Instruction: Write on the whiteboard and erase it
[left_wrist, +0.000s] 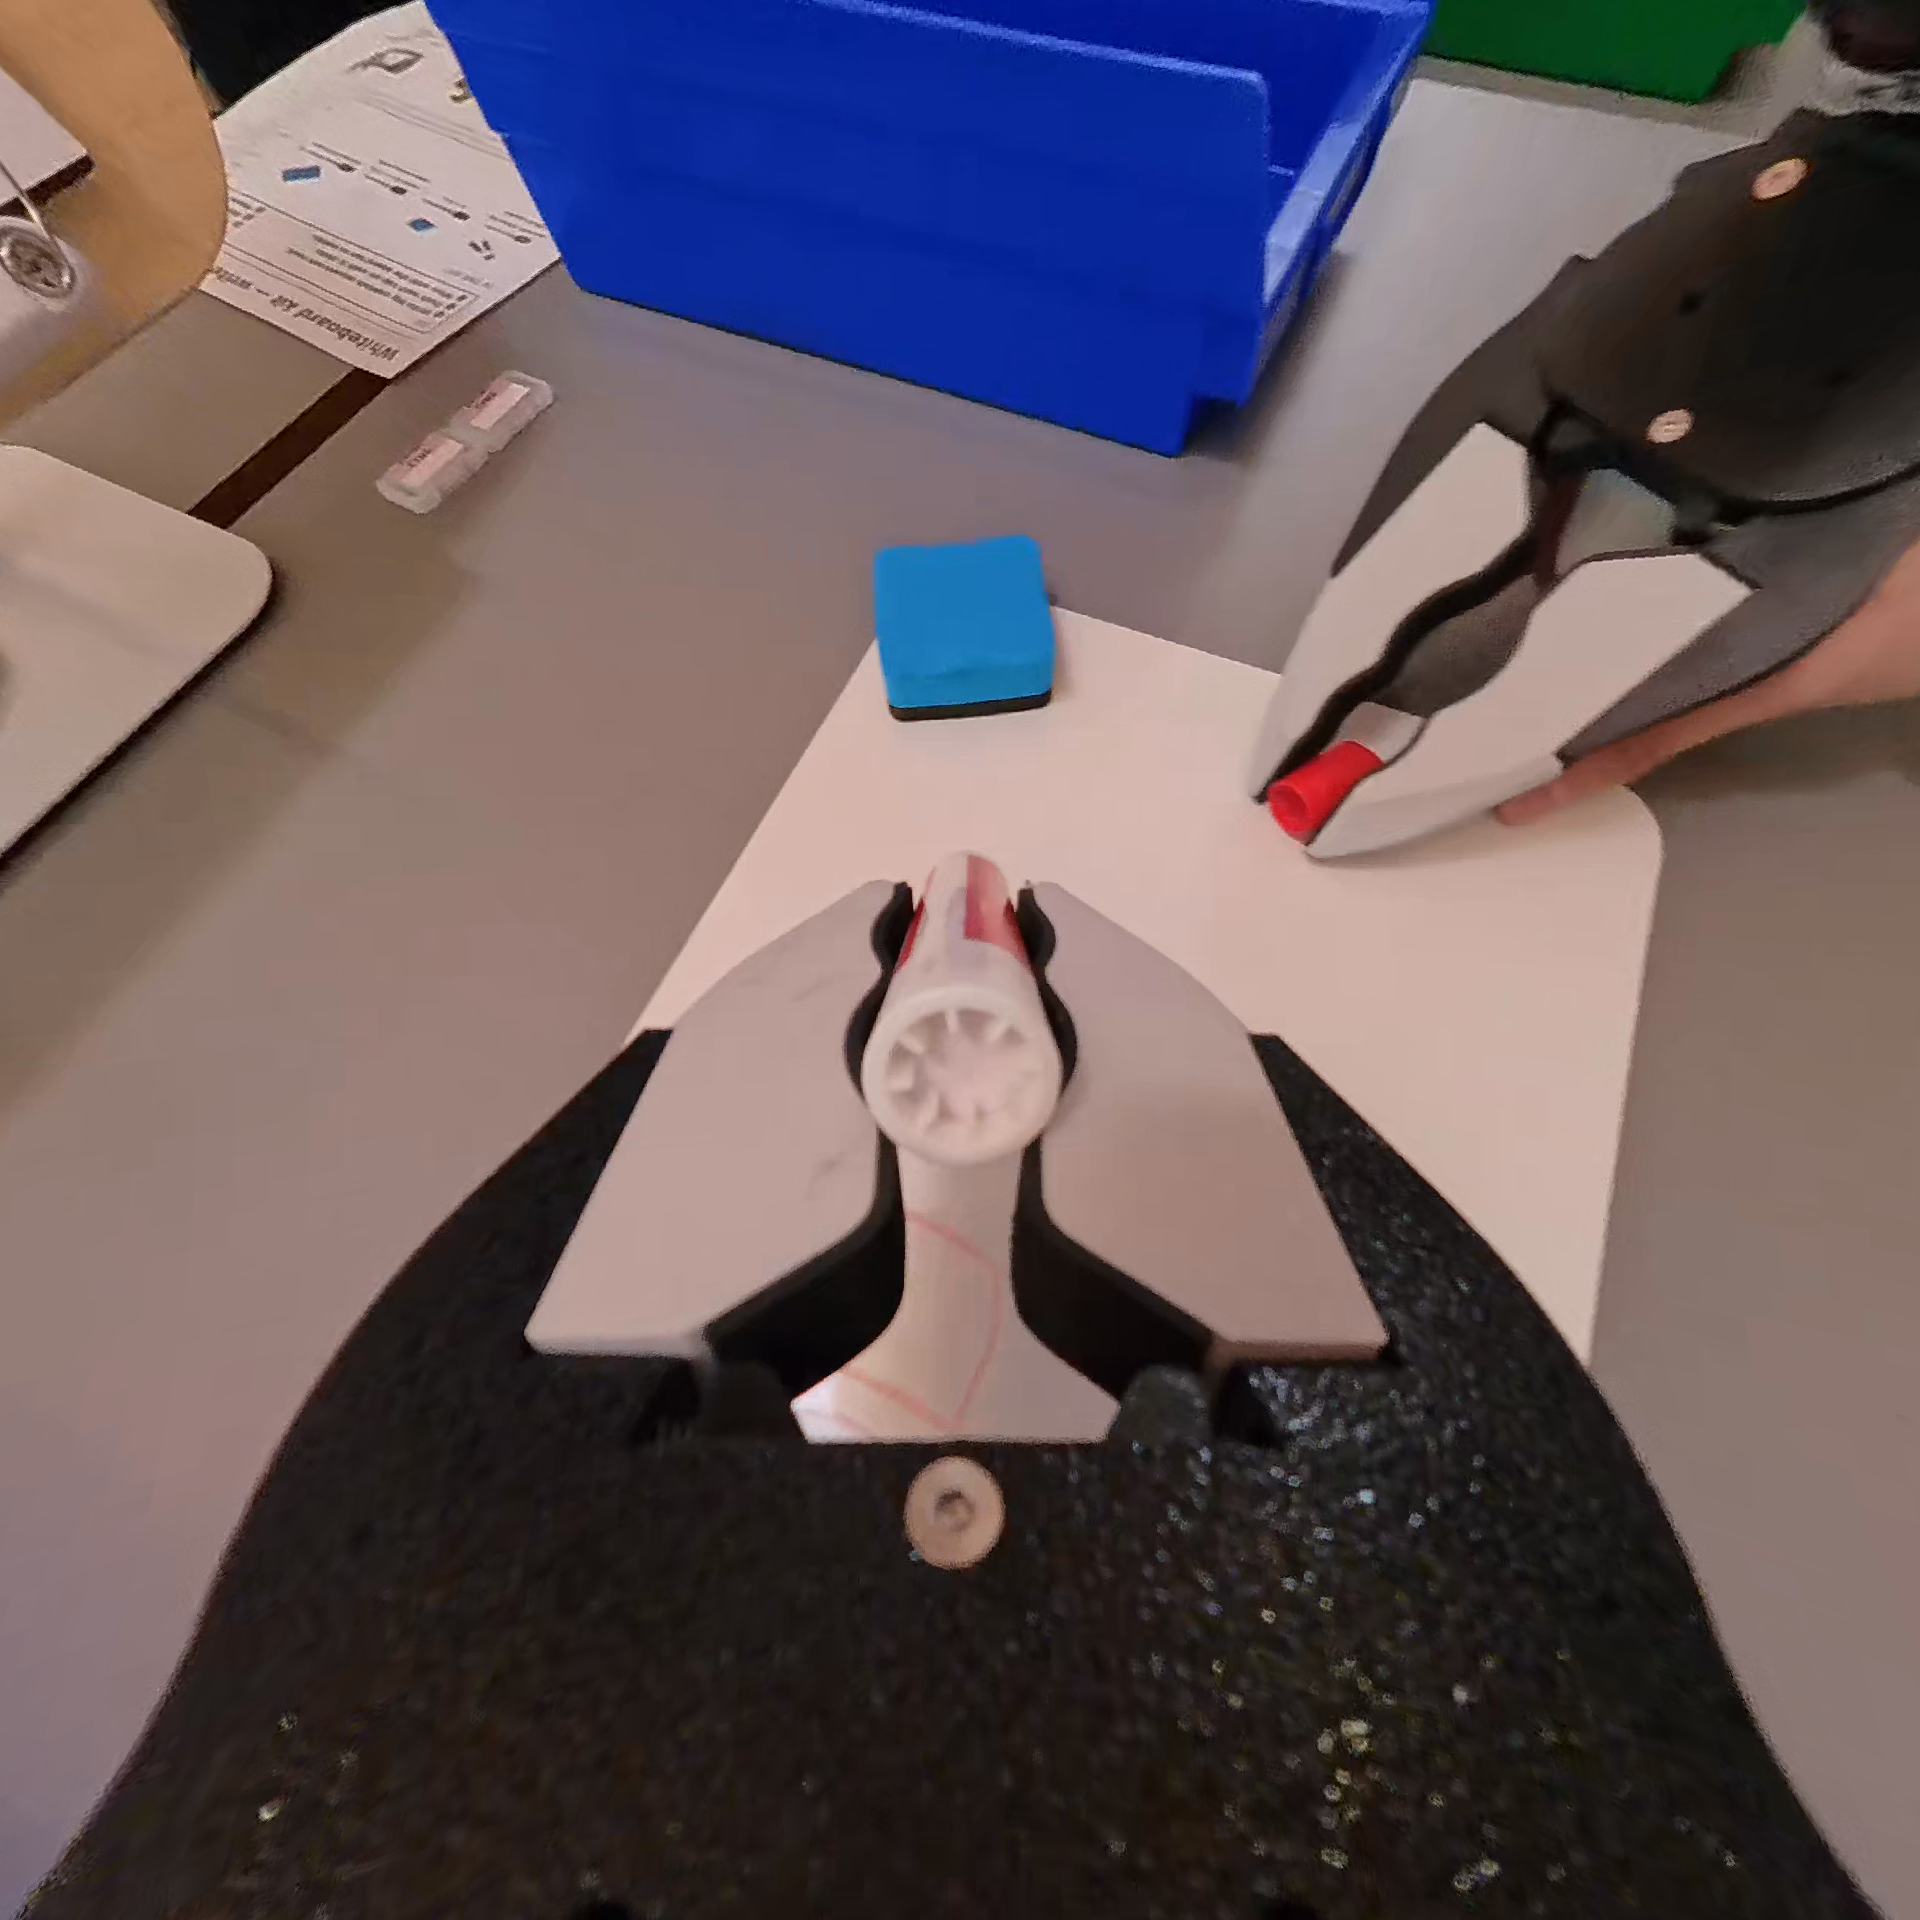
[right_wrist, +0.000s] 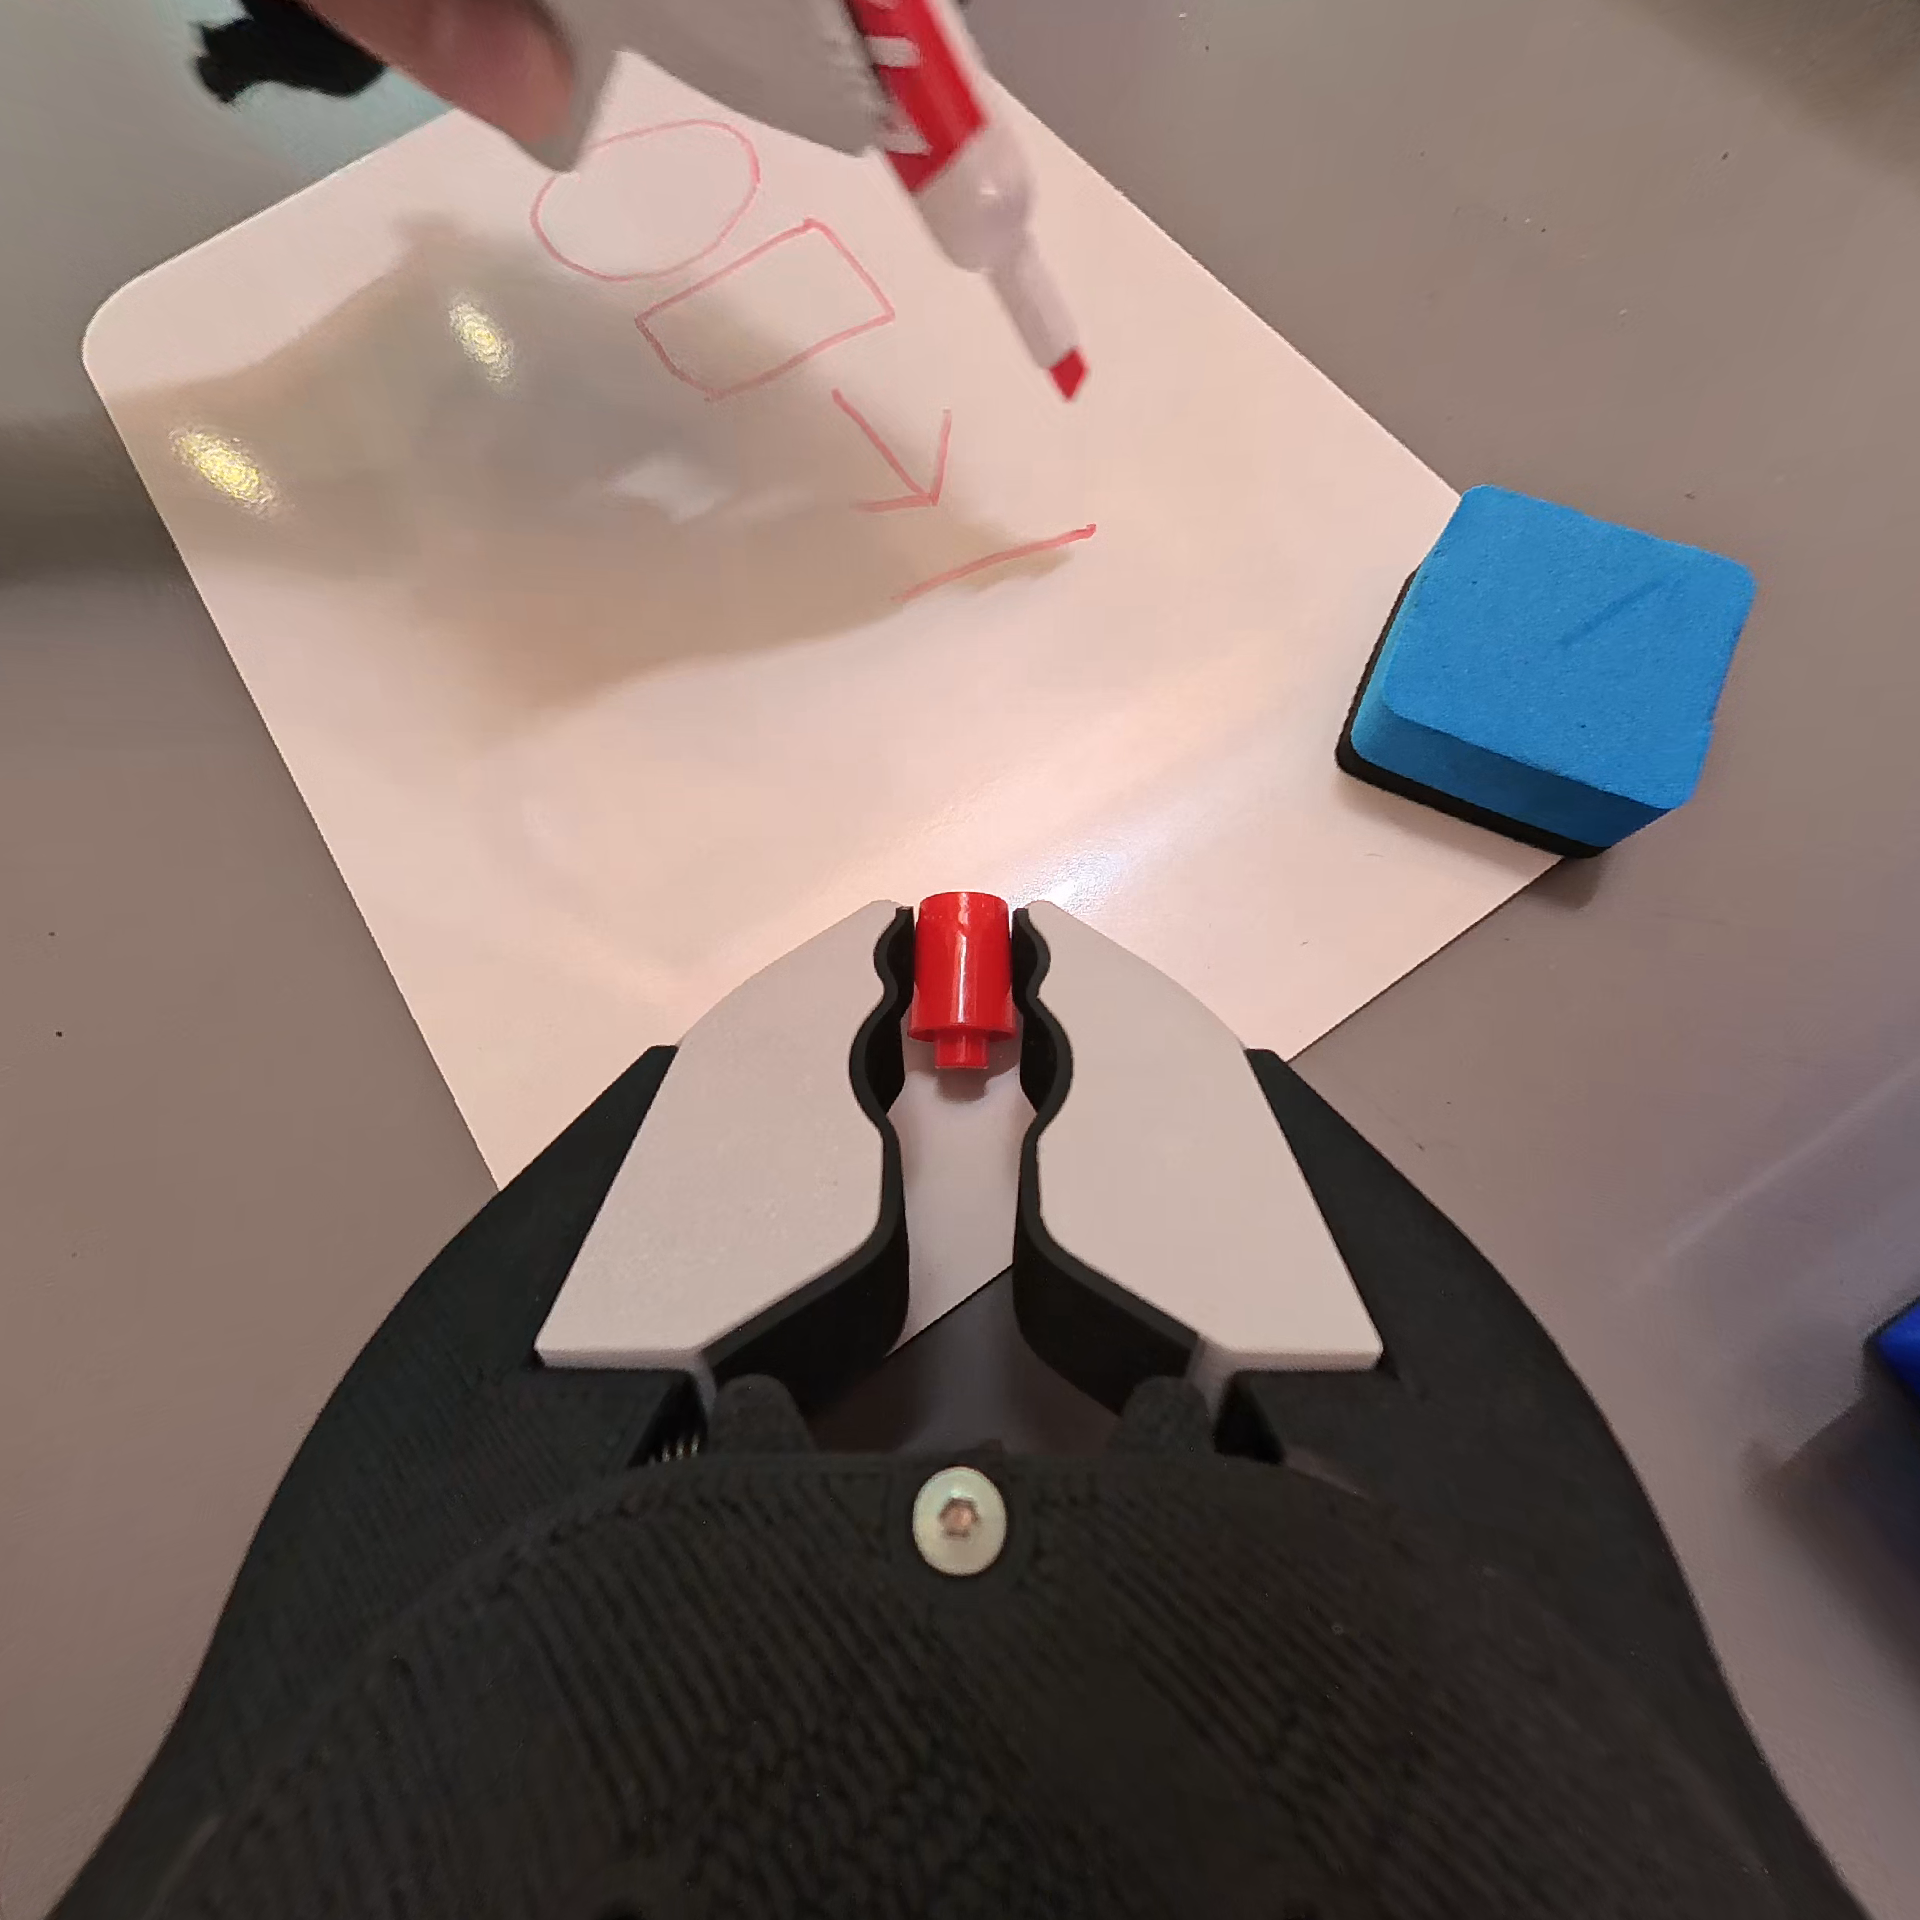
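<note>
Whiteboard (right_wrist: 644, 727) laid flat on the grey table (left_wrist: 436, 831), red shapes drawn at one end.

The eraser (right_wrist: 1548, 675) is set on a board corner. The marker (right_wrist: 997, 208) is clamped, tip lifted, by the tilted left gripper (left_wrist: 961, 904); its barrel is partly hidden. The cap (right_wrist: 961, 982) is pinched in the low right gripper (right_wrist: 961, 920).

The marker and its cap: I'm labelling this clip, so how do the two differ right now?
The marker is long, white-bodied with a red band and a bare red tip; the cap is a short, all-red piece. The left gripper grips the marker, tilted tip-down above the whiteboard; the right gripper pinches the cap low near the board's edge. Both are clamped between fingers, and both show red.
</note>
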